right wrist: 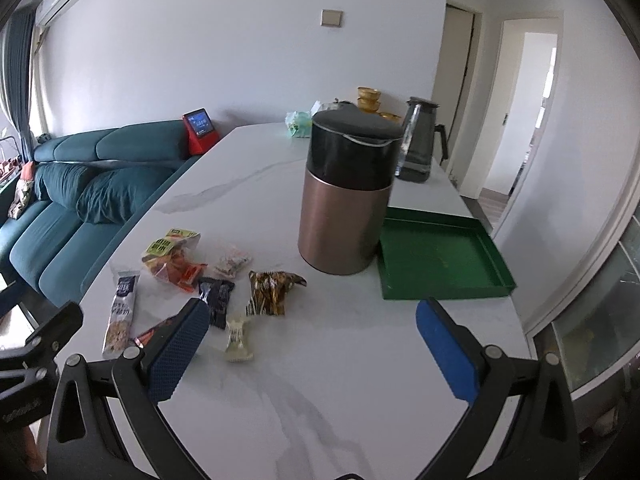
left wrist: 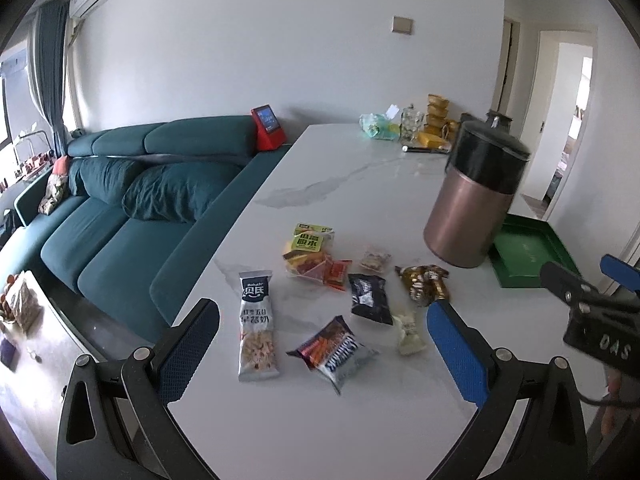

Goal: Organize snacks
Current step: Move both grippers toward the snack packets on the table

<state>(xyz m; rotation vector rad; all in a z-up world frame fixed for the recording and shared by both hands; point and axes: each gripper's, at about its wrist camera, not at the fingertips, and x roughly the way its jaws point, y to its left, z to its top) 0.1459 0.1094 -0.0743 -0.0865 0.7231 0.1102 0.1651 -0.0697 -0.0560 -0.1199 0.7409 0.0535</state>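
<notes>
Several snack packets lie loose on the white marble table [left wrist: 320, 420]: a tall grey cereal-milk pouch [left wrist: 257, 328], a Snickers bag [left wrist: 336, 350], a dark packet [left wrist: 369, 298], a gold-wrapped bundle [left wrist: 424, 282], a pale candy [left wrist: 409, 334] and yellow-green packs [left wrist: 310, 246]. A green tray [right wrist: 440, 260] sits empty to the right of a copper canister [right wrist: 344, 196] with a black lid. My left gripper [left wrist: 322, 350] hangs open above the Snickers bag. My right gripper [right wrist: 312, 344] is open over bare table, near the pale candy [right wrist: 238, 340] and the gold-wrapped bundle [right wrist: 272, 292].
A teal sofa [left wrist: 132, 216] runs along the table's left edge. A glass pitcher [right wrist: 418, 140], stacked yellow bowls [right wrist: 370, 98] and a green bag [right wrist: 298, 122] stand at the far end. A red smart display [right wrist: 198, 130] sits on the sofa back.
</notes>
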